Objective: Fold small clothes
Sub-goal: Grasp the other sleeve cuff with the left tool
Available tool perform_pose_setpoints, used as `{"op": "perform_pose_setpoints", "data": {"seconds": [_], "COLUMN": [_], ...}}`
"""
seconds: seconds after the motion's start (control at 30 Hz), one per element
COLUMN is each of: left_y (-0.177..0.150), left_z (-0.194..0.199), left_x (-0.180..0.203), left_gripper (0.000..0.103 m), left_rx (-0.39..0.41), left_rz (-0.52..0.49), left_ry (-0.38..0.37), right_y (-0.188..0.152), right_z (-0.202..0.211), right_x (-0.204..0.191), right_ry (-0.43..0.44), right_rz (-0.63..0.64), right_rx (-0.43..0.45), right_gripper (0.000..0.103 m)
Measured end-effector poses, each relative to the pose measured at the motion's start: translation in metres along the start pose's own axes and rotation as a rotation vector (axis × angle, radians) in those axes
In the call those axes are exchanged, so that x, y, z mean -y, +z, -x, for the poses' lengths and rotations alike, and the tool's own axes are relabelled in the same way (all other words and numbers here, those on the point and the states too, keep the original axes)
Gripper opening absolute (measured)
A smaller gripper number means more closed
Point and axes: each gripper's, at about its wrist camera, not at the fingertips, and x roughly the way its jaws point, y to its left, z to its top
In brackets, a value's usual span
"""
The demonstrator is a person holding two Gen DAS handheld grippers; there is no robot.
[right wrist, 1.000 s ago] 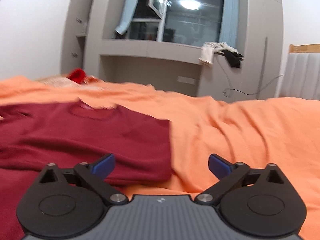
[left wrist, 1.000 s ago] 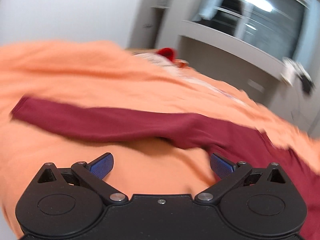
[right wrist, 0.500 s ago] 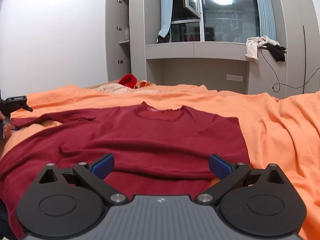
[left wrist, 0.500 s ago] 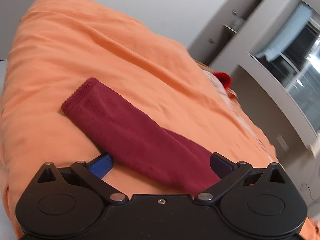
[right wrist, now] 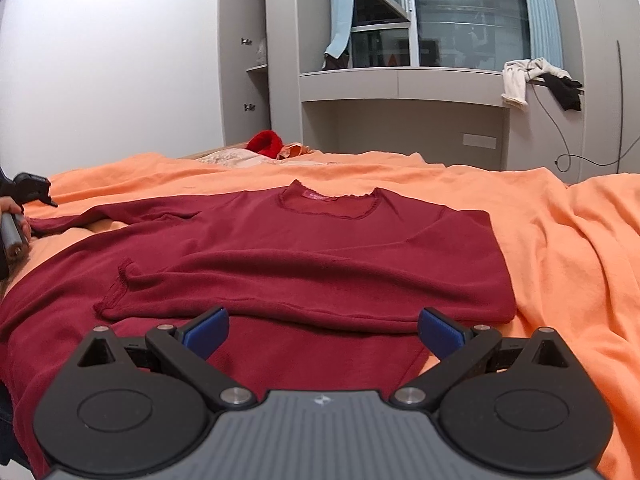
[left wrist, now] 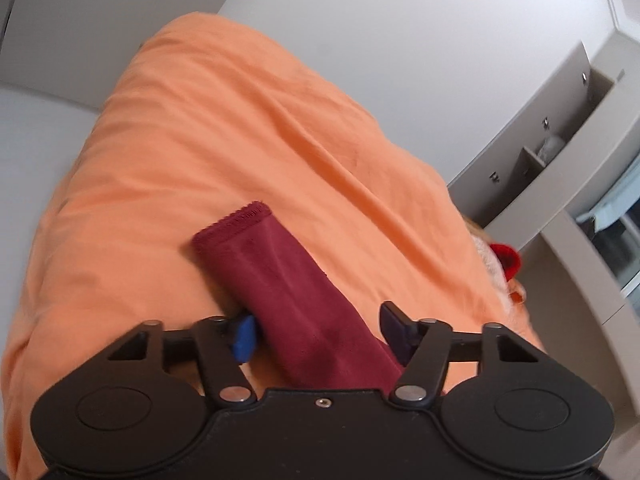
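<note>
One dark red knit top with long sleeves and a scalloped neckline lies flat on the bed, its right sleeve folded across the chest and its body resting on a rumpled orange blanket of soft, creased cloth. The other sleeve stretches out toward the bed's edge, its cuff finished with a small zigzag trim. The left tool straddles this sleeve with its jaws closing; the cloth lies between the two blue pads, which do not yet press it. The right tool hangs over the top's lower hem with its jaws wide and nothing between them. At the bed's far end sit a red fuzzy item and pale lacy cloth. Grey cabinets stand behind, with two garments, white and black, draped on a rail.
</note>
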Motion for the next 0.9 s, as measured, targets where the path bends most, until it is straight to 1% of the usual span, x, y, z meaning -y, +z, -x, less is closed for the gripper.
{"op": "perform_pose_setpoints", "data": {"seconds": [0.03,0.1,0.17,0.23,0.27,0.3,0.37,0.43,0.53,0.63,0.67,0.73,0.8,0.83,0.9], "left_y": [0.001,0.004,0.005,0.007,0.008,0.01,0.008,0.008,0.008,0.006,0.005,0.003,0.006,0.007,0.009], "left_z": [0.004,0.012,0.018,0.026,0.024,0.019,0.005,-0.003,-0.007,-0.01,-0.011,-0.015,-0.022,-0.025,-0.025], "left_x": [-0.003,-0.01,-0.018,-0.025,-0.026,-0.026,-0.025,-0.023,-0.016,-0.012,-0.009,-0.006,-0.003,-0.006,-0.013], "left_gripper": [0.065,0.07,0.071,0.077,0.084,0.087,0.089,0.089,0.088,0.083,0.078,0.06,0.016,0.009,0.007], "left_rx": [-0.015,-0.08,-0.159,-0.206,-0.218,-0.235,-0.278,-0.271,-0.207,-0.14,-0.108,-0.068,-0.055,-0.064,-0.065], "left_rz": [0.018,0.029,0.031,0.076,0.09,0.095,0.098,0.104,0.101,0.081,0.064,0.039,0.039,0.053,0.083], "left_ry": [-0.02,-0.072,-0.12,-0.171,-0.19,-0.198,-0.181,-0.162,-0.14,-0.112,-0.097,-0.065,-0.049,-0.049,-0.064], "right_y": [0.0,0.0,0.0,-0.001,-0.001,-0.002,-0.002,-0.003,-0.004,-0.005,-0.005,-0.005,-0.006,-0.005,-0.005], "right_z": [-0.001,-0.002,-0.004,-0.007,-0.009,-0.009,-0.01,-0.01,-0.01,-0.008,-0.007,-0.007,-0.007,-0.007,-0.007], "right_x": [0.0,-0.001,0.0,-0.001,-0.002,-0.002,-0.001,-0.001,0.001,0.003,0.003,0.003,0.003,0.003,0.003], "right_ry": [0.003,0.01,0.014,0.014,0.013,0.012,0.012,0.013,0.013,0.018,0.018,0.019,0.018,0.018,0.017], "right_rz": [0.003,0.008,0.006,0.004,0.004,0.005,0.006,0.001,-0.01,-0.02,-0.022,-0.021,-0.018,-0.016,-0.012], "right_rx": [-0.002,-0.007,-0.015,-0.025,-0.029,-0.031,-0.031,-0.036,-0.036,-0.035,-0.035,-0.034,-0.032,-0.033,-0.035], "right_gripper": [0.103,0.103,0.103,0.103,0.103,0.103,0.103,0.103,0.103,0.103,0.103,0.103,0.103,0.103,0.103]}}
